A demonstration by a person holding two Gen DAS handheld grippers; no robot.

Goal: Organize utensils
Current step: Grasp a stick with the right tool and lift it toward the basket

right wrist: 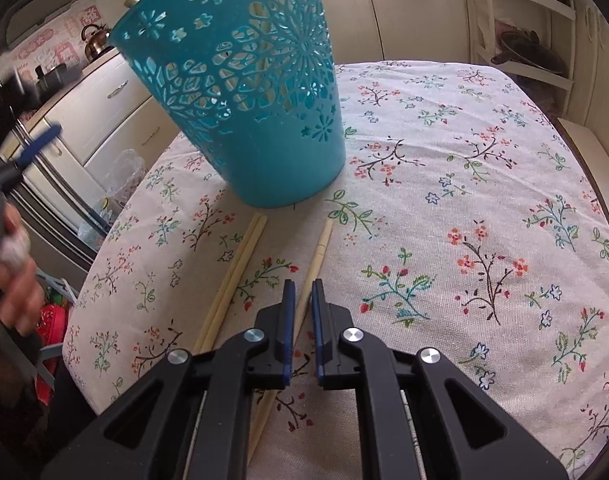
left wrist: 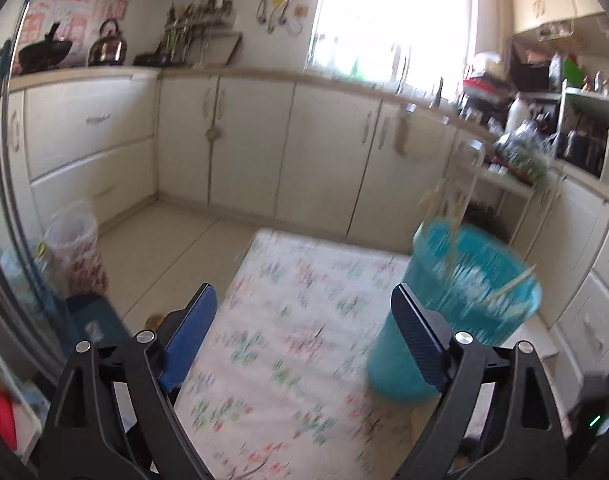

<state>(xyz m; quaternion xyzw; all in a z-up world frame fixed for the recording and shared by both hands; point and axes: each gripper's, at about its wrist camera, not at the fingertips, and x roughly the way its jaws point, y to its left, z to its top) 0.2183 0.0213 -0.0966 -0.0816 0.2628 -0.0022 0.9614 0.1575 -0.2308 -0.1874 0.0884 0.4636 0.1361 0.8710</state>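
While your right claw [right wrist: 300,292] hangs low over the counter [right wrist: 464,208], its pads stand narrowly apart on either side of a single chopstick [right wrist: 318,252], not visibly pinching it. That chopstick lies flat on the floral cloth, its far tip pointing toward the teal basket [right wrist: 244,92] and stopping just short of the base. A pair of chopsticks [right wrist: 234,276] lies side by side just beyond the single stick on the side away from the basket's centre, likewise aimed at the basket. In the left wrist view the basket already holds several upright chopsticks [left wrist: 450,216], though motion blur hides their number. Your left claw [left wrist: 304,312] is spread wide and carries nothing, hovering beside the basket above the cloth.

Expect the stick to be light, stiff and smooth, so it will likely roll or pivot between flat pads. Take hold near its middle, where the pads now flank it, with the stick running along the fingers' line; a grip near one end would probably let the long free end swing. The cloth gives slightly, which should let the lower pad edges reach under the round shaft. The perforated basket looks light and may tip if nudged.
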